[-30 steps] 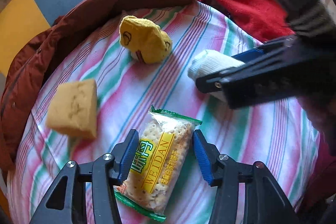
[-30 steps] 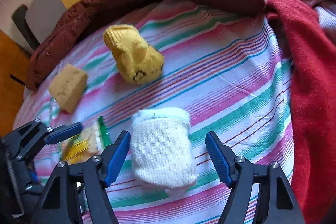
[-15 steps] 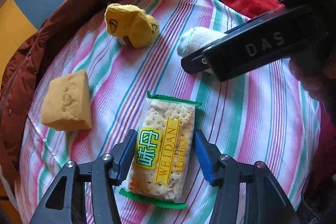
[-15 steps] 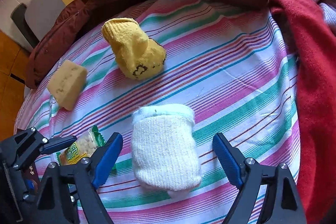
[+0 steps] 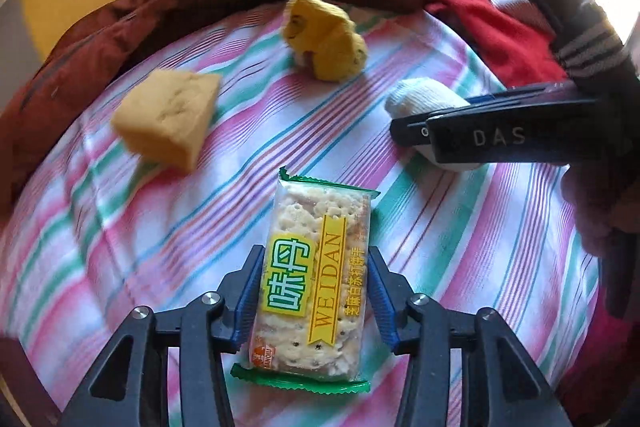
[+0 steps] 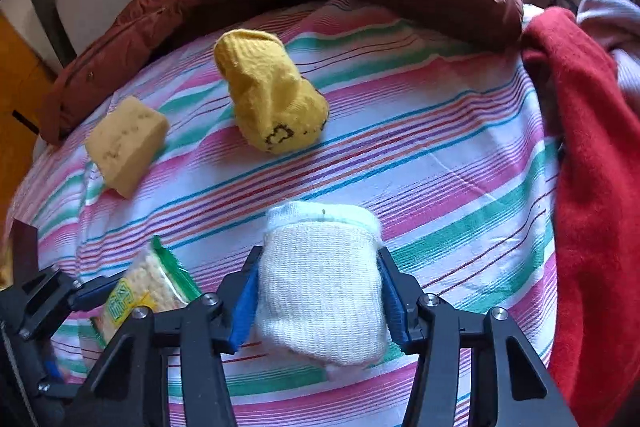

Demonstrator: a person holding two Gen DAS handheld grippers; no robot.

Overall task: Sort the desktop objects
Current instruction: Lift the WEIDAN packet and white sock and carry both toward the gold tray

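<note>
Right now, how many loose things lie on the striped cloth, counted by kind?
Rolled socks: 2, the yellow sock and the white sock
Sponges: 1, the yellow sponge
Snack packets: 1, the cracker packet
Total: 4

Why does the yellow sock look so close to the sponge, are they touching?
Apart. The right wrist view shows striped cloth between the yellow sock and the sponge.
</note>
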